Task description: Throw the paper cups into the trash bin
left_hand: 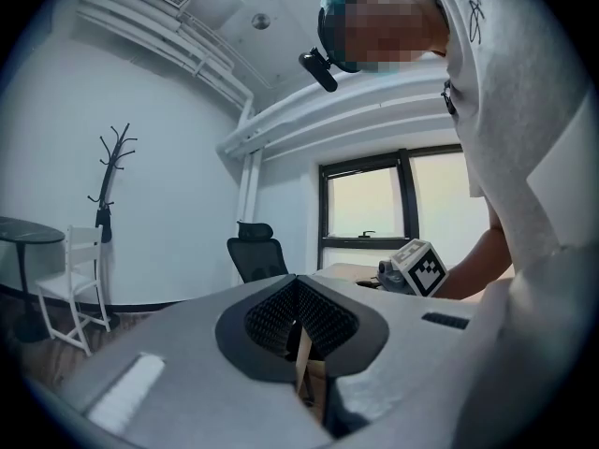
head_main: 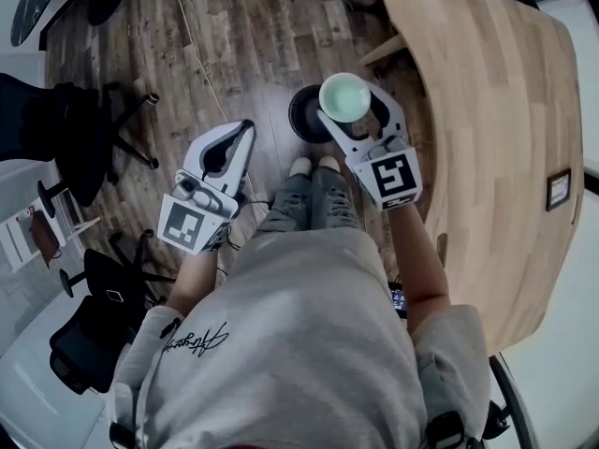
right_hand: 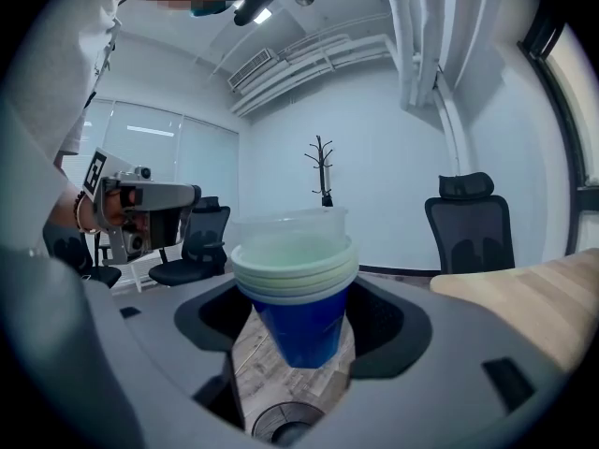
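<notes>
A stack of nested paper cups [head_main: 344,95], blue on the outside and pale green inside [right_hand: 298,293], is held upright between the jaws of my right gripper [head_main: 356,110] [right_hand: 301,330]. The stack hangs directly above a round black trash bin [head_main: 301,122], whose rim shows below the cups [right_hand: 277,427] in the right gripper view. My left gripper [head_main: 239,143] is lower left of the bin, over the wood floor. Its jaws are shut with nothing between them [left_hand: 298,293].
A light wooden table [head_main: 496,110] runs along the right. Black office chairs [head_main: 84,129] [head_main: 103,316] stand at the left. The person's feet [head_main: 314,166] are just behind the bin. A white chair [left_hand: 80,288] and a coat stand [left_hand: 110,185] are by the far wall.
</notes>
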The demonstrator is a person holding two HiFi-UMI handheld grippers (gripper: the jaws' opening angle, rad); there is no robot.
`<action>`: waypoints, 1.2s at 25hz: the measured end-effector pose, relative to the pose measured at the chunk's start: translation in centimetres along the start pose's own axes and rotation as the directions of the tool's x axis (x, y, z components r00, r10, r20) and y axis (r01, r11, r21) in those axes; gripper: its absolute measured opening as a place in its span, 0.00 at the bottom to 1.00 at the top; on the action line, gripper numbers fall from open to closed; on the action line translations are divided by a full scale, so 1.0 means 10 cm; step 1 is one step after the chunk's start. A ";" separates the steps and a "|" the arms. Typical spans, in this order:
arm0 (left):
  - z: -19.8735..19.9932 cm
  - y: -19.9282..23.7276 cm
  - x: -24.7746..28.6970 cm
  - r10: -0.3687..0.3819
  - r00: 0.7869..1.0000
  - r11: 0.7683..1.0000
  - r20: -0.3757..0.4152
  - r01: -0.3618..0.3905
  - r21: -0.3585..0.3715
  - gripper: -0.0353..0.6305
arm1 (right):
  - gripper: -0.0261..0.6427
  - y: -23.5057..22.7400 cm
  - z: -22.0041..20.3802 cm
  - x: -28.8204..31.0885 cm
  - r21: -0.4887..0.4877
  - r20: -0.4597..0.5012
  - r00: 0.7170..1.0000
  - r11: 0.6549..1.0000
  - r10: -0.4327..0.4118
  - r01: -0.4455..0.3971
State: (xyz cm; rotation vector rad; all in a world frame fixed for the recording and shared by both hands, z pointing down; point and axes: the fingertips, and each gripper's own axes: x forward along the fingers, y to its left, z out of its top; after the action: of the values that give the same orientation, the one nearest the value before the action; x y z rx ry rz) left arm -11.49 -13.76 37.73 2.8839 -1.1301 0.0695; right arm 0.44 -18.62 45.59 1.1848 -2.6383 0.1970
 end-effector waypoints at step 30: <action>-1.45 0.14 -0.04 0.066 0.993 0.986 -0.099 -0.080 -0.145 0.06 | 0.51 0.44 -1.61 0.76 0.098 -0.164 0.979 0.989 0.123 -0.108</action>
State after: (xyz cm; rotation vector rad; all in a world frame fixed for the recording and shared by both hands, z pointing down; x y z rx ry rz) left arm -13.16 -13.70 52.17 2.6801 -1.1706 0.1166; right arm -5.08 -17.65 63.05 0.9925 -2.5728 0.4208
